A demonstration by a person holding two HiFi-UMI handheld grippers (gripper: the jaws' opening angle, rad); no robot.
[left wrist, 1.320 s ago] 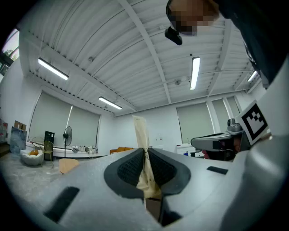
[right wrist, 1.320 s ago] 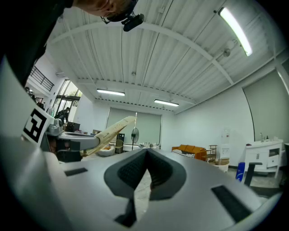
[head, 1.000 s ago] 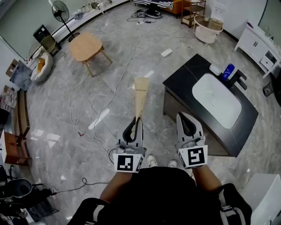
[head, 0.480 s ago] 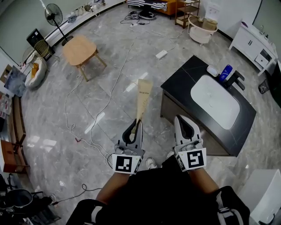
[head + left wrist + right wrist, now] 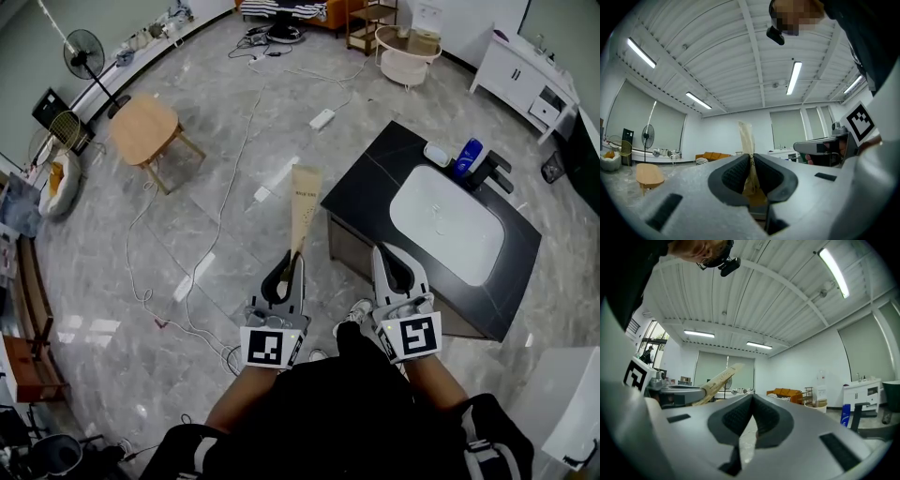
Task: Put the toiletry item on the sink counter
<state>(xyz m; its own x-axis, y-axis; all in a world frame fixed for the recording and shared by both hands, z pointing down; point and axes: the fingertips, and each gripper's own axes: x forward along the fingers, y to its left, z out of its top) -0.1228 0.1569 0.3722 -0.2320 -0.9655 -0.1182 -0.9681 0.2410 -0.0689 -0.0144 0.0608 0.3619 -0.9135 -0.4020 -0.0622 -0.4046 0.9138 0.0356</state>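
My left gripper (image 5: 291, 259) is shut on the lower end of a long beige toiletry tube (image 5: 303, 204), which points forward above the floor. The left gripper view shows the tube (image 5: 747, 140) rising from between the closed jaws of that gripper (image 5: 751, 159). My right gripper (image 5: 392, 251) hovers beside it, shut with nothing in it; in the right gripper view its jaws (image 5: 752, 401) meet and the tube (image 5: 716, 380) shows at the left. The black sink counter (image 5: 375, 169) with a white basin (image 5: 445, 223) lies ahead to the right.
On the counter's far end stand a blue bottle (image 5: 466, 157), a white soap dish (image 5: 437, 155) and a black tap (image 5: 494, 172). A wooden stool (image 5: 145, 131), a fan (image 5: 82, 54) and cables (image 5: 239, 150) on the marble floor lie to the left. White cabinet (image 5: 520, 66) far right.
The view has advanced toward the sink counter, which sits nearer and more central now. Both grippers keep the same pose, the tube still gripped in the left.
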